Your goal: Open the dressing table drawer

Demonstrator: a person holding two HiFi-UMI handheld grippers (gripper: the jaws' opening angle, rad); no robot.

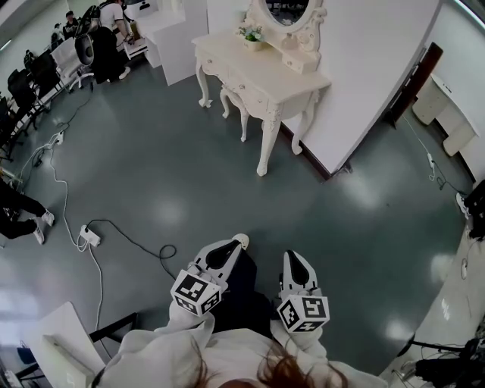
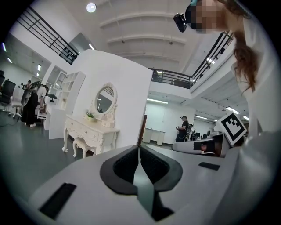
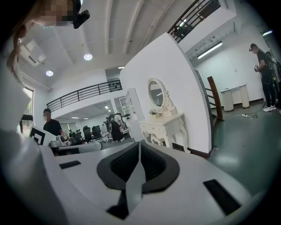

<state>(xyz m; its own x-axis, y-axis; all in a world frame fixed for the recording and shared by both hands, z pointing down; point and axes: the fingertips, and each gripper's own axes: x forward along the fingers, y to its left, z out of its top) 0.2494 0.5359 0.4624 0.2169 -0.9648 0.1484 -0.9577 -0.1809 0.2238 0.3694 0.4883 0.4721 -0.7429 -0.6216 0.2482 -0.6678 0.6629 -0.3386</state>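
Note:
The cream dressing table [image 1: 261, 72] with its oval mirror [image 1: 288, 11] stands against a white partition at the top of the head view, several steps away across the grey floor. Its drawer fronts [image 1: 235, 82] face lower left and look closed. A matching stool [image 1: 233, 102] is tucked under it. My left gripper [image 1: 241, 241] and right gripper [image 1: 292, 259] are held side by side close to my body, both pointing toward the table. The left gripper [image 2: 139, 149] is shut with nothing in it. The right gripper [image 3: 139, 145] is likewise shut and empty. The table [image 2: 90, 132] [image 3: 164, 127] is small and distant in both gripper views.
A power strip [image 1: 89, 236] with cables trails over the floor at left. A white chair [image 1: 64, 341] stands at the lower left. People and office chairs [image 1: 98, 42] fill the far left corner. A small potted plant [image 1: 251, 34] sits on the tabletop.

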